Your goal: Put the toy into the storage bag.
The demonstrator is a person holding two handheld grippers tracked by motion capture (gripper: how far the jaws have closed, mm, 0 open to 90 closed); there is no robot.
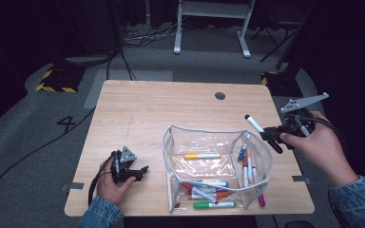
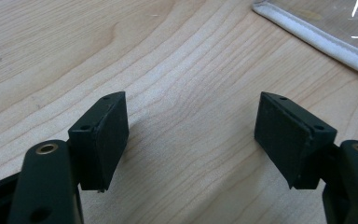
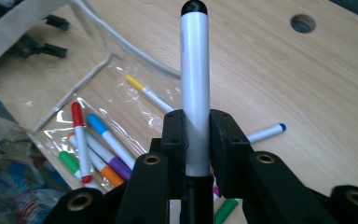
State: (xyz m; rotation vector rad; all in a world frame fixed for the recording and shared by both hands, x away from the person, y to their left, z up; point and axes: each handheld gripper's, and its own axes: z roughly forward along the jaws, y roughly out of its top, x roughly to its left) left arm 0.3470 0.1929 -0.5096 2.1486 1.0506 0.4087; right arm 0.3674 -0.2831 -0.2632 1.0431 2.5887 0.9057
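A clear plastic pouch (image 1: pixel 216 164) with a white zip edge stands open at the table's front middle, with several coloured markers inside. My right gripper (image 1: pixel 272 135) hangs above the pouch's right rim, shut on a white marker with a black cap (image 1: pixel 254 123). In the right gripper view that marker (image 3: pixel 195 88) stands up between the two pads (image 3: pixel 176 140), over the pouch (image 3: pixel 88 112) and its markers. My left gripper (image 1: pixel 140 172) rests low on the table left of the pouch, open, with bare wood between its pads (image 2: pixel 103 135).
The wooden table (image 1: pixel 147 109) has a round cable hole (image 1: pixel 220 95) near its back edge. A yellow-capped marker (image 1: pixel 202 155) lies in the pouch's middle. The pouch's zip edge (image 2: pixel 317 37) lies just ahead of the left gripper. Cables and desk legs stand on the floor beyond.
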